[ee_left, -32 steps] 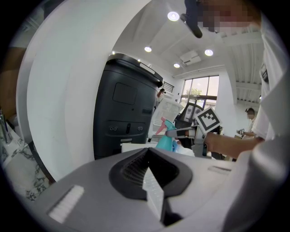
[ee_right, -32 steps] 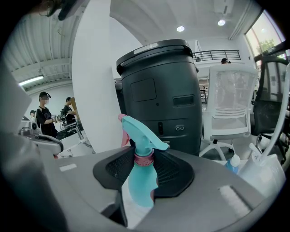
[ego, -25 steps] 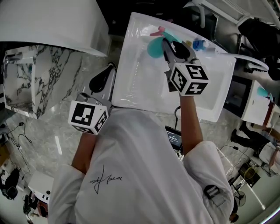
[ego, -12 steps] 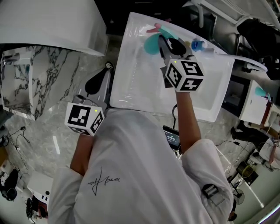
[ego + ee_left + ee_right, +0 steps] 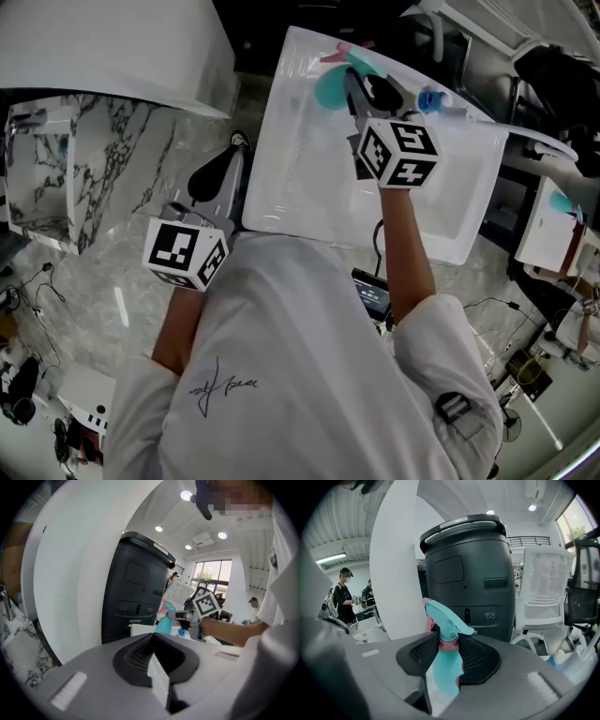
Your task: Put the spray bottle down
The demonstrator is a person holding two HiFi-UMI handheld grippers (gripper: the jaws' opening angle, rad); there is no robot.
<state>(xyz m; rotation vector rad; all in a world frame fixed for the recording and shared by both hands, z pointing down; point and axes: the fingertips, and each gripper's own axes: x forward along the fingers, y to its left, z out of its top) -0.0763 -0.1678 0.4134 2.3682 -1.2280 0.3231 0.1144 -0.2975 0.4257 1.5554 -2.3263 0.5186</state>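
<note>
A teal spray bottle (image 5: 329,88) with a pink trigger and collar hangs upright over the far end of the white basin (image 5: 309,187). My right gripper (image 5: 356,82) is shut on it, and in the right gripper view the jaws clamp the bottle's body (image 5: 444,667) just below the collar. My left gripper (image 5: 214,174) hovers over the marble counter by the basin's left edge. Its jaws stand together with nothing between them (image 5: 157,670). The left gripper view also shows the spray bottle (image 5: 165,623) in the distance.
A small blue-capped bottle (image 5: 429,97) lies at the basin's far right corner. A tall black bin (image 5: 466,573) and a white chair (image 5: 541,595) stand beyond the basin. The marble counter (image 5: 103,272) spreads to the left, under a large white curved panel (image 5: 103,47).
My right gripper has carried the spray bottle a little further toward the basin's far end. The left gripper has stayed where it was.
</note>
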